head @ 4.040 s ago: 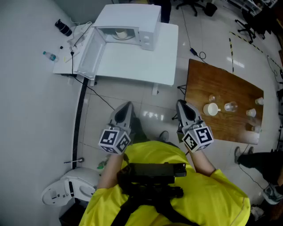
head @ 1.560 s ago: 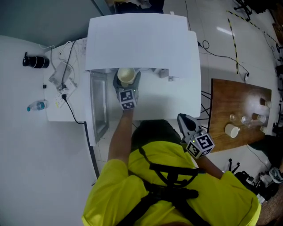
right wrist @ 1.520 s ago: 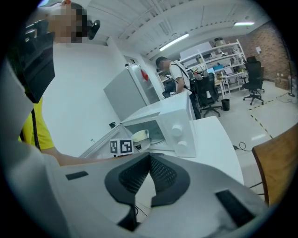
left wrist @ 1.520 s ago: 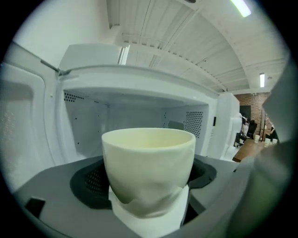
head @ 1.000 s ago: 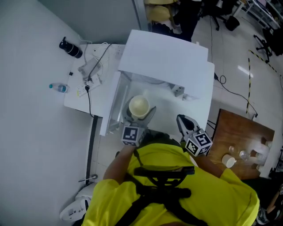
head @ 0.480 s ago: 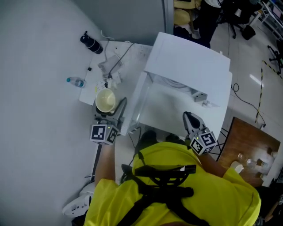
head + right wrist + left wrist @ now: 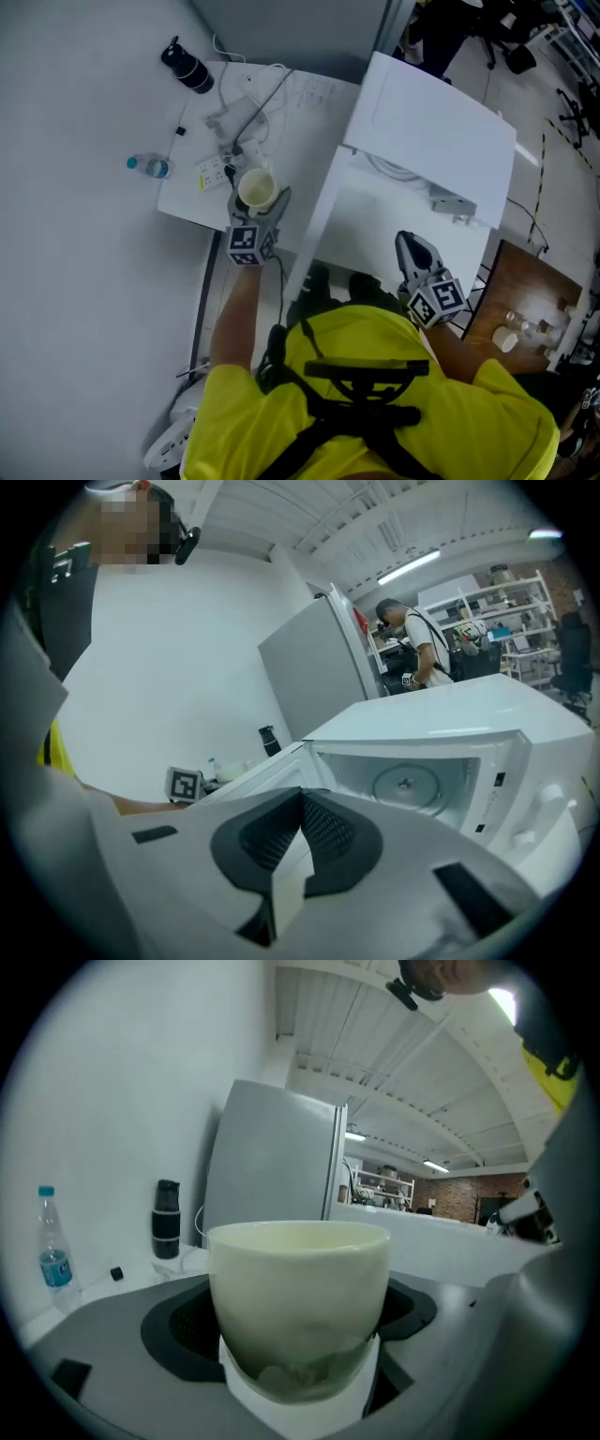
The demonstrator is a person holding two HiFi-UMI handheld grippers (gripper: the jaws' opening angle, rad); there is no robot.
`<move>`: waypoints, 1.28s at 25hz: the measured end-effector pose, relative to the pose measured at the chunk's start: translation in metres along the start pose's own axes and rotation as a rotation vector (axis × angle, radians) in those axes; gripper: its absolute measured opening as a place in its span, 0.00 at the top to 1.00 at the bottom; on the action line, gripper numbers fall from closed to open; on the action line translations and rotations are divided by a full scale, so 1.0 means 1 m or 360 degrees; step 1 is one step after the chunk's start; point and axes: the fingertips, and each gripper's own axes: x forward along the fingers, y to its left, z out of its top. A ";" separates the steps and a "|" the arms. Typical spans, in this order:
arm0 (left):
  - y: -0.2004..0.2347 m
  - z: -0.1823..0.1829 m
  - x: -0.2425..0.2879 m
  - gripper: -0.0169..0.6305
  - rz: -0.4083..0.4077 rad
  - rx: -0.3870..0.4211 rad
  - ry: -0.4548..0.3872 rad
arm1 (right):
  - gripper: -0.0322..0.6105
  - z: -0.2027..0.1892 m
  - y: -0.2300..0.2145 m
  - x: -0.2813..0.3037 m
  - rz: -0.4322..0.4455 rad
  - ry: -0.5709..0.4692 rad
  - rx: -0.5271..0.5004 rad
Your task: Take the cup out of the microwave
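A cream cup (image 7: 256, 189) sits upright between the jaws of my left gripper (image 7: 259, 195), which is shut on its lower half. It hangs over the white side table (image 7: 192, 192), left of the microwave's open door (image 7: 317, 214). In the left gripper view the cup (image 7: 298, 1288) fills the centre, gripped low by the left gripper (image 7: 298, 1372). The white microwave (image 7: 433, 117) stands open, and its cavity shows only the turntable (image 7: 405, 785). My right gripper (image 7: 413, 247) is shut with nothing in it, in front of the microwave; its pads meet at the tip (image 7: 296, 850).
On the side table lie a small water bottle (image 7: 150, 166), a black flask (image 7: 187, 66) and cables with a power strip (image 7: 234, 122). A brown table (image 7: 534, 309) with cups stands at the right. A person (image 7: 417, 649) stands far behind the microwave.
My left gripper has carried the cup out of the microwave, leftwards past the open door and over the side table. The right gripper stays shut in front of the microwave.
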 end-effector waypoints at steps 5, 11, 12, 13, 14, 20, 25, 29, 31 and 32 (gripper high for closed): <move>0.007 -0.068 0.038 0.28 -0.0063 0.0039 0.0091 | 0.94 -0.020 0.022 0.013 -0.0073 0.0054 -0.0007; 0.011 -0.111 0.071 0.28 -0.0093 0.0009 0.0125 | 0.94 -0.034 0.026 0.017 -0.0205 0.0052 0.0026; 0.011 -0.117 0.074 0.28 -0.0099 0.0008 0.0136 | 0.94 -0.036 0.024 0.016 -0.0231 0.0046 0.0037; 0.011 -0.121 0.077 0.28 -0.0104 0.0015 0.0146 | 0.94 -0.037 0.022 0.016 -0.0257 0.0042 0.0051; 0.012 -0.125 0.079 0.28 -0.0106 0.0027 0.0154 | 0.94 -0.038 0.020 0.015 -0.0280 0.0038 0.0066; 0.012 -0.139 0.081 0.28 -0.0140 0.0118 0.0184 | 0.94 -0.043 0.017 0.008 -0.0362 0.0014 0.0099; 0.009 -0.145 0.081 0.28 -0.0154 0.0151 0.0215 | 0.94 -0.040 0.012 0.012 -0.0408 -0.0008 0.0074; 0.006 -0.150 0.072 0.27 -0.0121 0.0161 0.0269 | 0.94 -0.037 0.007 0.023 -0.0440 -0.0031 -0.0005; 0.008 -0.153 0.063 0.27 -0.0092 0.0132 0.0312 | 0.94 -0.033 0.002 0.034 -0.0444 -0.0057 -0.0030; 0.009 -0.156 0.057 0.27 -0.0079 0.0114 0.0340 | 0.94 -0.029 -0.001 0.039 -0.0448 -0.0076 -0.0040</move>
